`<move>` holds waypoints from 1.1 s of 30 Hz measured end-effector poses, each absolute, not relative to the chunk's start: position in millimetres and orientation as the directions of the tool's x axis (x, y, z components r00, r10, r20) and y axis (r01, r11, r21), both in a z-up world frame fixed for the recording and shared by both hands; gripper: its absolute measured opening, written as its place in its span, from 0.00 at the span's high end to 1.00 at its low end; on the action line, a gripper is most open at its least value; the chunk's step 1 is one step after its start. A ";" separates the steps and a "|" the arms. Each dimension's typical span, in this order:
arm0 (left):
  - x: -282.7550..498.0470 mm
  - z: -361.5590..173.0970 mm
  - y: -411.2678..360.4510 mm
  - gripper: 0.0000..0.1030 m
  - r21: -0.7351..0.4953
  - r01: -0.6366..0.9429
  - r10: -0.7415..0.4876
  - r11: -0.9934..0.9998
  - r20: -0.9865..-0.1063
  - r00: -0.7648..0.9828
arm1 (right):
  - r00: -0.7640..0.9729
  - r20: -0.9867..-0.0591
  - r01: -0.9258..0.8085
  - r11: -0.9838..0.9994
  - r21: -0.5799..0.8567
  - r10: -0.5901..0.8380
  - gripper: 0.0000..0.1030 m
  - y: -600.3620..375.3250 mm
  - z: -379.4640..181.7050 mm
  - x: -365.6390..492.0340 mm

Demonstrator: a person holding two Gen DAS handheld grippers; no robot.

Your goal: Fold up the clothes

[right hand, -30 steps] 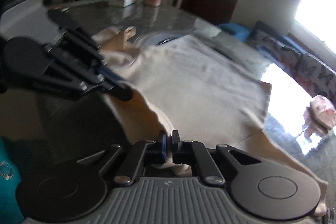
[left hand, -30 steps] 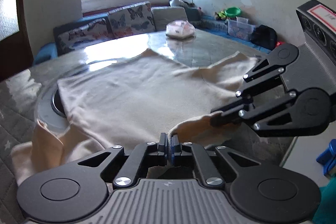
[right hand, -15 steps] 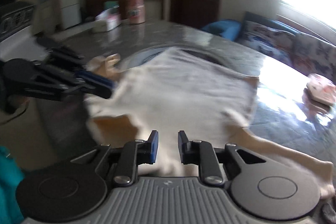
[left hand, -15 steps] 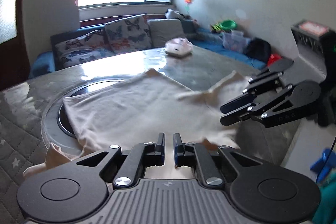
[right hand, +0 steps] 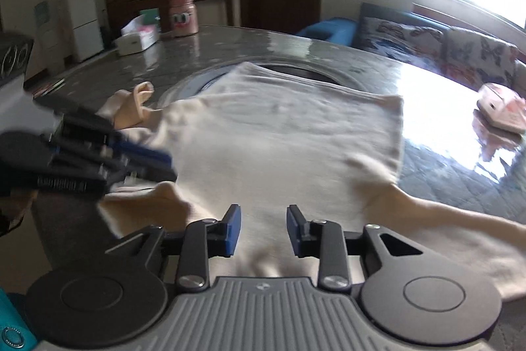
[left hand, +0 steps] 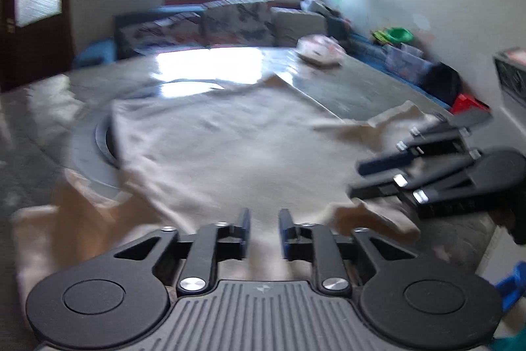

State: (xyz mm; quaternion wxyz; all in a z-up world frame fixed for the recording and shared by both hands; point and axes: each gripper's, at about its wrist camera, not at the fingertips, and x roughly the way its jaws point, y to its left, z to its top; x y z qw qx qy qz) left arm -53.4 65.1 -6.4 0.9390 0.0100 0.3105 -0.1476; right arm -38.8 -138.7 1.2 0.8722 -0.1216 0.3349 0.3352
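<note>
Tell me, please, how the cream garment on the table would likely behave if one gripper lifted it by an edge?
The cream garment looks floppy: its edges ripple and a sleeve trails limp, so it would probably drape and sag. It seems thin and light. On the glossy table it may slide.

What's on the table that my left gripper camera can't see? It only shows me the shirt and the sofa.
Observer: A pink jar with cartoon eyes stands near the table's far edge.
Operator: Is anything next to it?
Observer: A white tissue box, to its left in the right wrist view, standing apart from it.
Operator: Is my right gripper pinching the shirt?
Observer: No. The right gripper has its jaws opening with nothing pinched between the pads; the cream shirt lies flat below them.
</note>
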 end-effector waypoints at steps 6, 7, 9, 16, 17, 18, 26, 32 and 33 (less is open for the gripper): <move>-55.2 -2.2 101.0 0.38 0.047 0.019 0.008 0.999 -0.529 0.848 | 0.539 -0.671 -0.679 0.734 0.012 0.509 0.53 -126.5 -2.0 -41.5; -53.6 -4.7 104.2 0.38 0.054 0.005 0.025 0.999 -0.538 0.843 | 0.534 -0.678 -0.677 0.735 0.016 0.506 0.52 -124.8 -4.3 -40.9; -50.4 -10.2 109.2 0.39 0.065 -0.016 0.049 0.998 -0.553 0.832 | 0.524 -0.684 -0.681 0.732 0.020 0.506 0.50 -122.4 -6.3 -41.4; -42.5 -22.8 128.6 0.74 0.042 -0.054 0.068 0.998 -0.589 0.806 | 0.523 -0.692 -0.681 0.732 0.012 0.498 0.47 -119.5 -7.5 -42.7; -43.9 -21.1 132.6 0.80 0.039 -0.058 0.069 0.998 -0.583 0.810 | 0.524 -0.693 -0.680 0.734 0.011 0.496 0.47 -119.5 -7.6 -42.7; -45.8 -18.7 136.6 0.87 0.037 -0.060 0.071 0.997 -0.575 0.815 | 0.524 -0.694 -0.678 0.735 0.010 0.493 0.46 -119.4 -7.7 -42.6; -68.6 0.0 193.6 0.92 0.035 -0.256 0.238 0.966 -0.503 0.831 | 0.528 -0.700 -0.673 0.740 0.001 0.481 0.45 -117.4 -7.5 -42.9; -80.0 -12.9 233.4 0.92 0.045 -0.361 0.330 0.932 -0.524 0.785 | 0.529 -0.704 -0.670 0.742 -0.004 0.474 0.43 -116.5 -7.8 -42.2; -80.6 -16.7 237.3 0.92 0.047 -0.366 0.334 0.929 -0.529 0.780 | 0.529 -0.705 -0.670 0.742 -0.006 0.472 0.42 -116.4 -7.9 -42.0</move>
